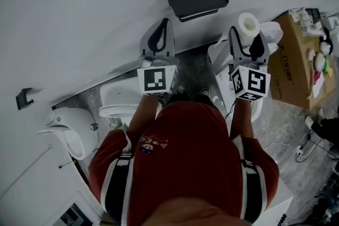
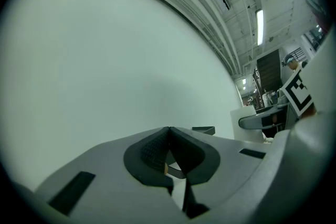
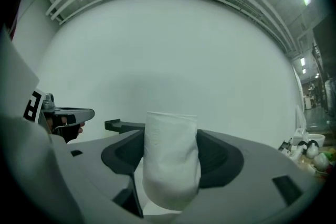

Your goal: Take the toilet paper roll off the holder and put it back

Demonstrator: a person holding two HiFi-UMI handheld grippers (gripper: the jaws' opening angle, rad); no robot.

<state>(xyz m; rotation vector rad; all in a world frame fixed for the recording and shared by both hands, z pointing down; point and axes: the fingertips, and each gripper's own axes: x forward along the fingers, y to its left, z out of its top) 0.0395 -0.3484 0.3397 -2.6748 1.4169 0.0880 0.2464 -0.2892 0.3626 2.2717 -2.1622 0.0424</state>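
The toilet paper roll (image 1: 248,24) sat between the jaws of the right hand-held gripper (image 1: 247,37), right of and below the holder (image 1: 197,0). The left hand-held gripper (image 1: 160,29) lay leftward and the cardboard box (image 1: 290,63) farther right.

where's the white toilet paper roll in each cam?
Head view: white toilet paper roll upper right, held in the right gripper.
Left gripper view: not visible.
Right gripper view: bottom centre, between the jaws.
Shared landmark: dark wall-mounted holder.

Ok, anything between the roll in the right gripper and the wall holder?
Nothing visible. The roll is clamped in the right gripper; only bare wall lies between it and the holder. The left gripper is aside.
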